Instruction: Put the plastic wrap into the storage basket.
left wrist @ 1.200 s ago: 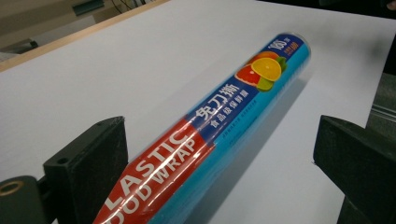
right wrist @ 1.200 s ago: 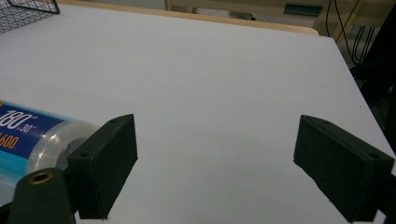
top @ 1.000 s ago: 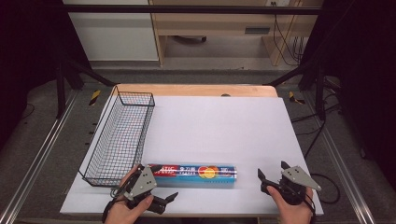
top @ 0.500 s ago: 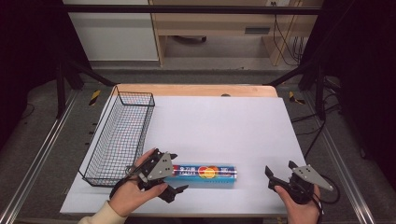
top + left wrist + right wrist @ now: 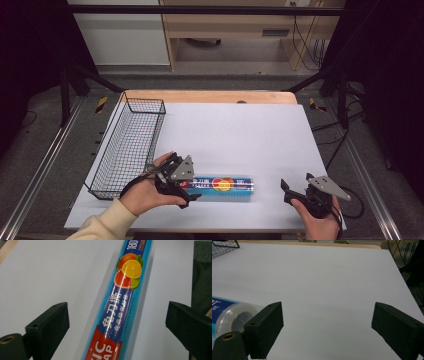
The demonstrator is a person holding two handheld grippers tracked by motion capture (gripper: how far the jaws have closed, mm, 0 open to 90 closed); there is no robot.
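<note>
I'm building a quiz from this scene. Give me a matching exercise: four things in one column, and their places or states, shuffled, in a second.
Things:
1. wire basket
2. cling film roll
3. left gripper
4. right gripper

Places or states:
A. open, astride one end of the roll
B. open over bare white table, off the roll's other end
C. lying flat near the table's front edge
D. standing along the table's left edge

Pairs: 1-D, 2-C, 3-A, 4-B

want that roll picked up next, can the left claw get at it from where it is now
Probably yes. The left claw is open and straddles the roll of wrap, with one jaw on each side and nothing between them and the roll. The wire basket stands off to the side, apart from it.
</note>
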